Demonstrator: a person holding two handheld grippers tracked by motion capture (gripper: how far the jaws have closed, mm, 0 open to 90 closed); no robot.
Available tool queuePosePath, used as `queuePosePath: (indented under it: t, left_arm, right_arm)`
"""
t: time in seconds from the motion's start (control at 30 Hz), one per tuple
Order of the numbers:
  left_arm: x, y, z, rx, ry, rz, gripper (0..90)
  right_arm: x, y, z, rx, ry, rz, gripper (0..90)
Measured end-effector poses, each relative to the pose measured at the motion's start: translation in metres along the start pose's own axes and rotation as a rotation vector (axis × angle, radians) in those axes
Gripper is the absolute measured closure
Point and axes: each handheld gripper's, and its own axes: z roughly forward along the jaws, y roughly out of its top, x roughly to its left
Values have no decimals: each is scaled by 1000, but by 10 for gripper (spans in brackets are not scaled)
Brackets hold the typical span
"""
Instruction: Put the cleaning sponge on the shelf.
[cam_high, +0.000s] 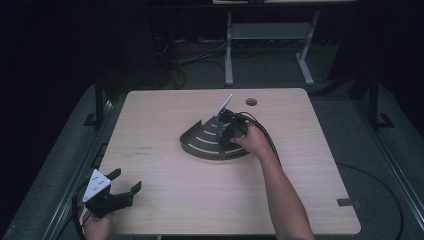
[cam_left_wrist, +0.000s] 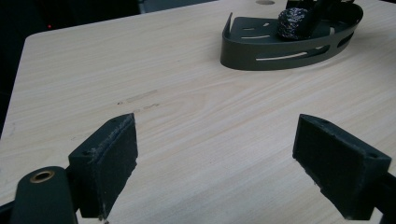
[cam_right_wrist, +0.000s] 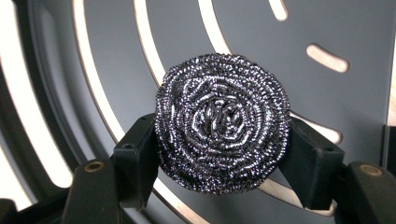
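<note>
At the frame's centre sits the dark slotted corner shelf (cam_high: 207, 145) on the table (cam_high: 175, 195); my right gripper (cam_right_wrist: 222, 140) pinches the steel wool scourer (cam_right_wrist: 222, 122) over it. Springy coils might snag a slot. My left gripper (cam_high: 117, 187) idles spread wide, lower left.

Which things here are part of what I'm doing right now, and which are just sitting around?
In the job:
- steel scourer, clamped between the right gripper's jaws
- dark slotted corner tray, under the scourer

Lying about:
- left gripper, open, idle over bare table near the front left corner
- table's cable hole
- desk frame behind the table
</note>
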Motion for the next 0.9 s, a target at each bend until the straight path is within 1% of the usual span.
queuePosePath:
  t: [0.1, 0.27, 0.3, 0.33, 0.6, 0.77, 0.83, 0.9]
  left_arm:
    - [0, 0, 0, 1, 0, 3, 132]
    - [1, 0, -1, 0, 3, -1, 132]
    - [1, 0, -1, -3, 5, -5, 132]
    - [2, 0, -2, -3, 8, -6, 132]
    - [1, 0, 1, 4, 7, -1, 132]
    - [0, 1, 2, 7, 6, 4, 132]
    - [0, 1, 2, 3, 7, -1, 132]
    - [0, 1, 2, 2, 5, -3, 132]
  right_arm:
    - [0, 0, 0, 3, -1, -5, 329]
    - [1, 1, 1, 2, 4, 1, 326]
    - [2, 1, 1, 7, 6, -2, 325]
    - [2, 1, 2, 9, -2, -10, 323]
    - [-1, 0, 3, 14, -6, -1, 316]
    - [-2, -1, 4, 11, -5, 0, 265]
    - [-3, -1, 3, 4, -3, 1, 234]
    - [-2, -1, 3, 5, 0, 3, 230]
